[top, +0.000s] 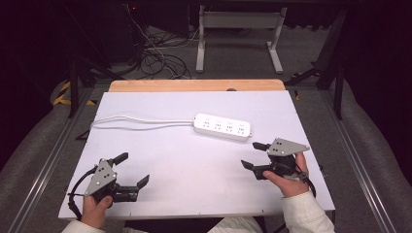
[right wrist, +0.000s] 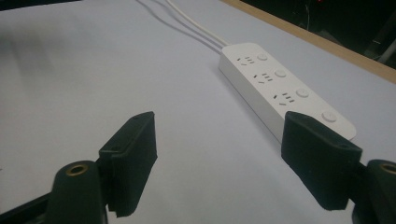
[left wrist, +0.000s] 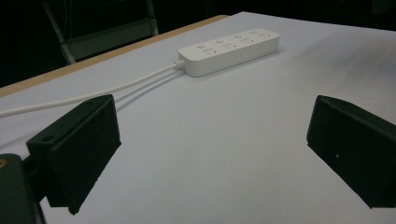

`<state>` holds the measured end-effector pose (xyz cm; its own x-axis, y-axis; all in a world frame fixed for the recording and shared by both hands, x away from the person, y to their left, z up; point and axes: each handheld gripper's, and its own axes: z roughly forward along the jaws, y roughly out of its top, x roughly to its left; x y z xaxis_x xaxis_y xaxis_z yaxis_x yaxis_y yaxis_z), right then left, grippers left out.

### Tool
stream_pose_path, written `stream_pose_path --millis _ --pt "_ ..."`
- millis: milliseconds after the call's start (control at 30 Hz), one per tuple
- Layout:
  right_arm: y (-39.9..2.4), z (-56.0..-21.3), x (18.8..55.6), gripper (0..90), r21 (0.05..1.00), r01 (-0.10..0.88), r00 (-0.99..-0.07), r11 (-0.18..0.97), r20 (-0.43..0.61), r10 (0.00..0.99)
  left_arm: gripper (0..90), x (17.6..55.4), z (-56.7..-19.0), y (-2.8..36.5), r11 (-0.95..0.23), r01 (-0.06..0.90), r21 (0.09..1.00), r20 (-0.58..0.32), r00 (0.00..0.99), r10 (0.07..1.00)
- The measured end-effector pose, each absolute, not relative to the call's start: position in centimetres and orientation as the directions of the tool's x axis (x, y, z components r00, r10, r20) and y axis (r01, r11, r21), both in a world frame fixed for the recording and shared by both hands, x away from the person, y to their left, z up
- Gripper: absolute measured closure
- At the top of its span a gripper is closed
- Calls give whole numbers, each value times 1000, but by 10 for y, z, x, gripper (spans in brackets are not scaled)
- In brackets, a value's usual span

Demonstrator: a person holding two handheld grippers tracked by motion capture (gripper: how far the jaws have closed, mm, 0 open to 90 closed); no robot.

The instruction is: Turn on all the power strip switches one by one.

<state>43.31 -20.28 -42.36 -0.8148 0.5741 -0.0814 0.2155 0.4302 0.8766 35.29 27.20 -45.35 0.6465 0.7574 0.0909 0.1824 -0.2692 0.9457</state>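
My right gripper (top: 253, 155) hangs released near the table's (top: 160, 194) right edge, just beside the white power strip (top: 223, 126) lying toward the far edge. My left gripper (top: 132, 169) gapes empty by the near-left corner.

A table (top: 145, 204) with a plain white top carries everything here. Along its far edge a strip of light wood (top: 194, 86) shows beyond the white surface. A white power strip (top: 222, 126) lies flat on the top, right of the middle and toward the far half, its long side set slightly askew to the table's edges. It has a row of sockets, each with a round button beside it. Its white cord (top: 136, 121) leaves the left end and runs across the surface toward the table's left edge, where it doubles back in a narrow loop.
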Motion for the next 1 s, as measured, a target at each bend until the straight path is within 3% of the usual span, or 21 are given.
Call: stream_pose_path --millis 1000 --pt "-188 -391 478 326 857 208 -805 471 -123 580 29 354 -454 274 -270 182 945 91 650 755"
